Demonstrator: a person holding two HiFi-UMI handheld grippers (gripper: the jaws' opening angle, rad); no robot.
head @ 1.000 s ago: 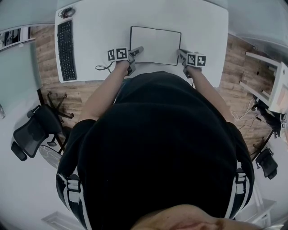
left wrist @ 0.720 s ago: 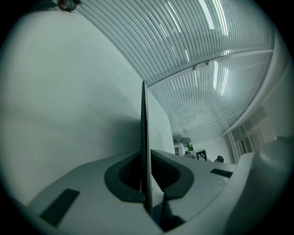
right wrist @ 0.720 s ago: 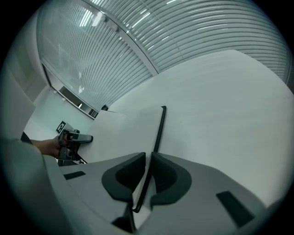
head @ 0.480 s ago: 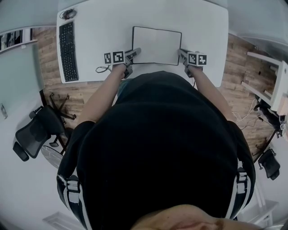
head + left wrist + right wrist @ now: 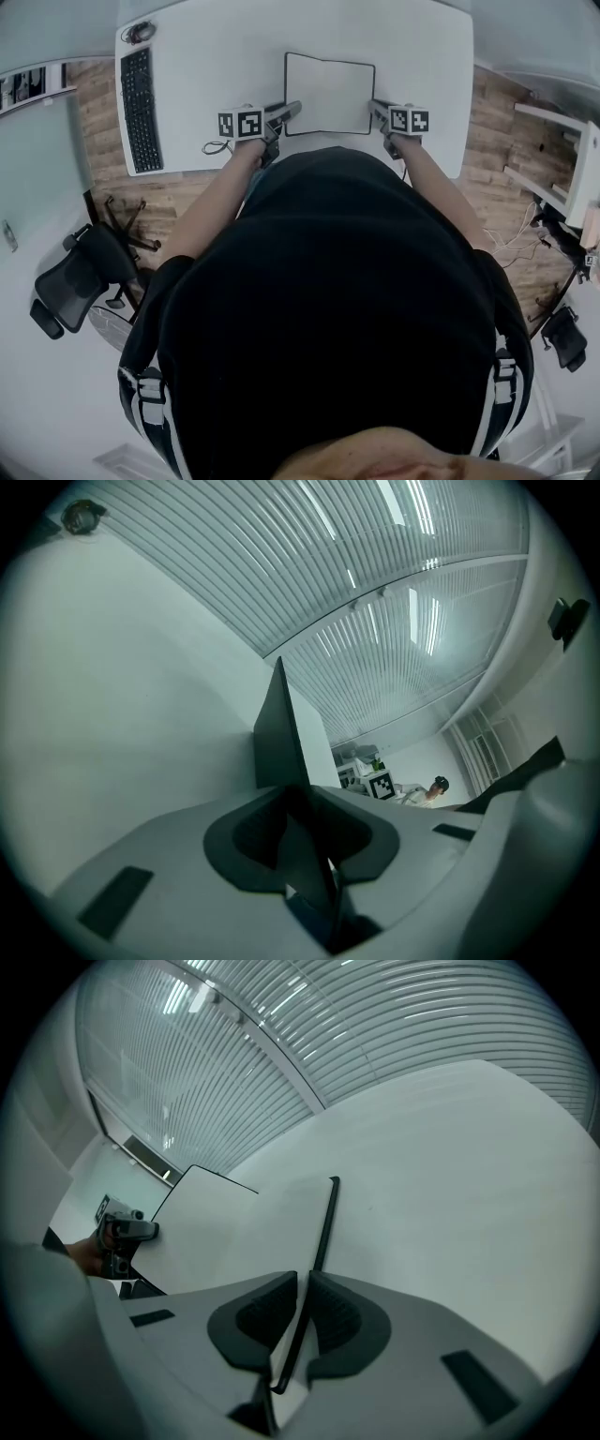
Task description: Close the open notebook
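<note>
Right tool, ribbed pads on thin flat notebook cover.

Table: open surface runs far of the notebook and to its right, out to the edge. Keyboard lies along the left edge, with a broad bare band between it and the notebook. Cable loop sits at the near edge, just left of the left gripper. The notebook's left cover stands raised, barring level passage across. Right gripper occupies the near right corner.
</note>
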